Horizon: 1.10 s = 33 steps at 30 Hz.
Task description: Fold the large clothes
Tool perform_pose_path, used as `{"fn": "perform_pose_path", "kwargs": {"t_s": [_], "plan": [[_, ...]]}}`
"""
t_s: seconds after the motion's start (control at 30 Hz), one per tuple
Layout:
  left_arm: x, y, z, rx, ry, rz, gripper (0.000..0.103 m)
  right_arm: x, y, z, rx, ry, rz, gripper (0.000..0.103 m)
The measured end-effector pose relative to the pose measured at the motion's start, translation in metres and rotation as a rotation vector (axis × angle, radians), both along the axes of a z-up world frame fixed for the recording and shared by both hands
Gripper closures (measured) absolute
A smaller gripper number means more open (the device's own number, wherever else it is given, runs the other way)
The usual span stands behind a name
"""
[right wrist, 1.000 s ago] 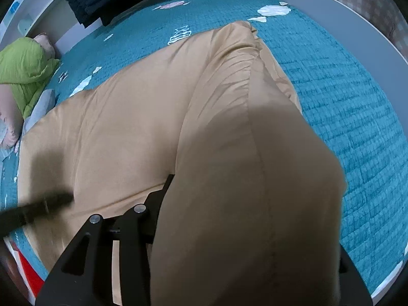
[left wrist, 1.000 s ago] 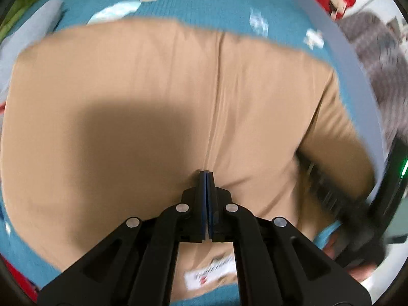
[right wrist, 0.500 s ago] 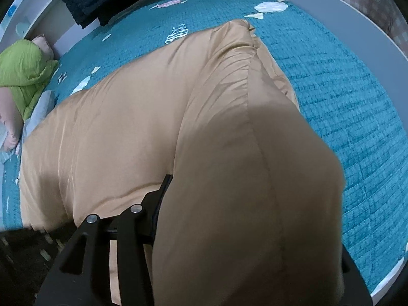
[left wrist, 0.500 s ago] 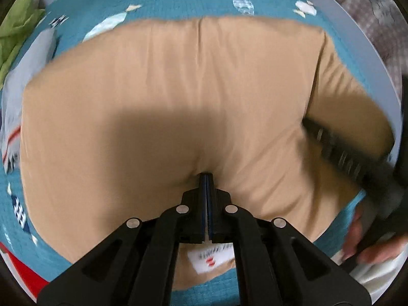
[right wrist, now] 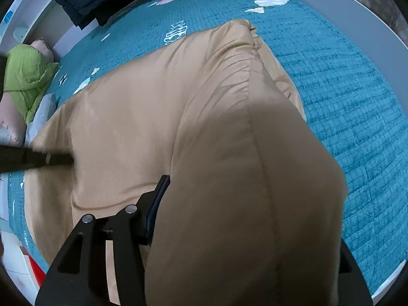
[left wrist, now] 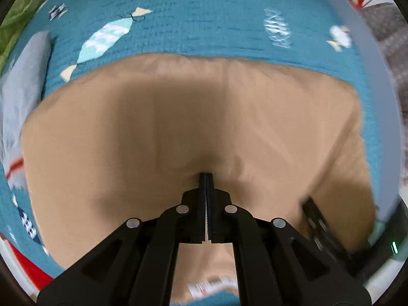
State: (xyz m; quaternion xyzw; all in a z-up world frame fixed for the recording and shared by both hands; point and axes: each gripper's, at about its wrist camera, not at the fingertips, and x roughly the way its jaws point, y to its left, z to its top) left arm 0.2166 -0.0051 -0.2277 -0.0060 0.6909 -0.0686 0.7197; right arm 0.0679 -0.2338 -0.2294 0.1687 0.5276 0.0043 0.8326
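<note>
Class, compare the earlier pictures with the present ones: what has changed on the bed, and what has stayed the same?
The left gripper, shut on the tan garment, has drawn it toward the camera, baring more teal bedspread beyond its far edge. The right gripper's jaws have just been opening, with a thick fold of the garment between them. The right gripper kept its place; the green pillow is unchanged.

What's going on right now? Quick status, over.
Left gripper shut on tan garment. Right gripper's jaws just opening, bulky fold draped between them. Nothing in the way on teal bedspread.

L gripper (left wrist: 206,178) + garment (left wrist: 153,127) shifted.
</note>
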Motion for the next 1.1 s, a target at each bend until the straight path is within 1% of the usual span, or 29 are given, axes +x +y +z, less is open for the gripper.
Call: {"fn": "perform_pose_path", "kwargs": {"t_s": [0.03,0.07,0.13,0.17,0.2,0.27,0.3,0.33,0.37,0.4,0.43,0.47,0.5,0.53,0.57,0.6,0.63,0.67,0.7,0.77,0.8,0.83,0.9,0.93,0.97,1.0,1.03,1.1], "plan": [[0.008,0.005,-0.018,-0.014,0.032,0.014,0.101,0.0,0.001,0.0,0.004,0.0,0.004,0.046],[0.014,0.009,-0.023,-0.029,0.03,0.025,0.1,0.0,0.001,-0.001,-0.002,0.001,0.01,0.044],[0.02,0.005,-0.011,0.014,0.076,-0.012,0.101,0.0,0.002,0.0,-0.013,0.003,0.01,0.044],[0.025,0.005,0.001,0.032,0.107,-0.023,0.101,0.0,0.0,-0.001,-0.007,0.003,0.006,0.044],[0.031,0.004,0.011,0.023,0.104,-0.016,0.101,-0.001,-0.001,-0.001,-0.002,0.003,0.005,0.044],[0.051,0.011,0.037,-0.025,0.023,0.023,0.1,-0.002,-0.001,-0.001,0.003,0.0,0.007,0.044],[0.06,0.015,0.039,-0.027,0.011,0.042,0.1,0.0,-0.001,-0.001,0.005,-0.001,0.006,0.044],[0.071,0.021,0.031,-0.026,0.034,0.079,0.1,0.0,-0.002,-0.001,0.006,-0.002,0.004,0.044],[0.079,0.026,0.01,-0.039,0.101,0.1,0.101,0.0,-0.001,-0.002,0.007,-0.002,0.004,0.043],[0.082,0.028,-0.006,-0.044,0.145,0.103,0.101,0.0,-0.001,-0.002,0.009,-0.002,0.005,0.043],[0.084,0.03,-0.014,-0.058,0.142,0.11,0.101,0.0,-0.001,-0.002,0.011,-0.001,0.005,0.042],[0.084,0.028,-0.011,-0.046,0.129,0.091,0.101,0.001,-0.001,-0.002,0.013,0.001,0.002,0.042],[0.085,0.02,-0.002,0.001,0.122,0.022,0.101,0.001,-0.002,-0.002,0.017,0.001,-0.001,0.042],[0.091,0.016,0.007,0.037,0.134,-0.019,0.101,0.0,-0.003,-0.003,0.02,0.001,-0.003,0.042],[0.096,0.017,0.014,0.041,0.136,-0.01,0.101,-0.001,-0.003,-0.003,0.018,0.001,-0.003,0.042],[0.105,0.022,0.023,0.02,0.128,0.026,0.101,-0.001,-0.002,-0.002,0.012,0.003,0.0,0.042],[0.118,0.026,0.032,0.01,0.088,0.055,0.101,0.0,-0.002,-0.002,0.009,0.003,0.0,0.042],[0.125,0.026,0.034,0.027,0.065,0.063,0.102,-0.001,-0.002,-0.001,0.01,0.001,-0.001,0.042],[0.135,0.027,0.03,0.05,0.054,0.069,0.102,-0.001,-0.003,-0.002,0.014,-0.002,-0.004,0.042],[0.145,0.027,-0.001,0.066,0.103,0.062,0.102,-0.002,-0.002,-0.002,0.02,-0.01,-0.006,0.042],[0.146,0.027,-0.015,0.076,0.074,0.047,0.102,-0.002,-0.003,-0.002,0.024,-0.01,-0.007,0.042],[0.15,0.023,-0.014,0.094,0.031,0.021,0.101,-0.003,-0.003,-0.001,0.025,-0.006,-0.008,0.042],[0.156,0.013,-0.006,0.158,0.028,-0.044,0.102,-0.005,-0.002,-0.001,0.019,-0.007,-0.008,0.042],[0.159,0.01,0.005,0.167,0.03,-0.056,0.102,-0.008,-0.002,-0.001,0.014,-0.012,-0.011,0.042],[0.161,0.012,0.013,0.143,0.031,-0.04,0.102,-0.01,-0.001,-0.001,0.009,-0.018,-0.015,0.042],[0.16,0.02,0.026,0.067,0.035,0.005,0.102,-0.011,0.0,-0.001,0.004,-0.02,-0.016,0.042],[0.156,0.025,0.032,0.033,0.038,0.024,0.102,-0.012,0.0,-0.001,0.003,-0.019,-0.016,0.042],[0.142,0.025,0.035,0.04,0.033,-0.016,0.102,-0.012,-0.002,-0.002,0.015,-0.016,-0.021,0.042]]}}
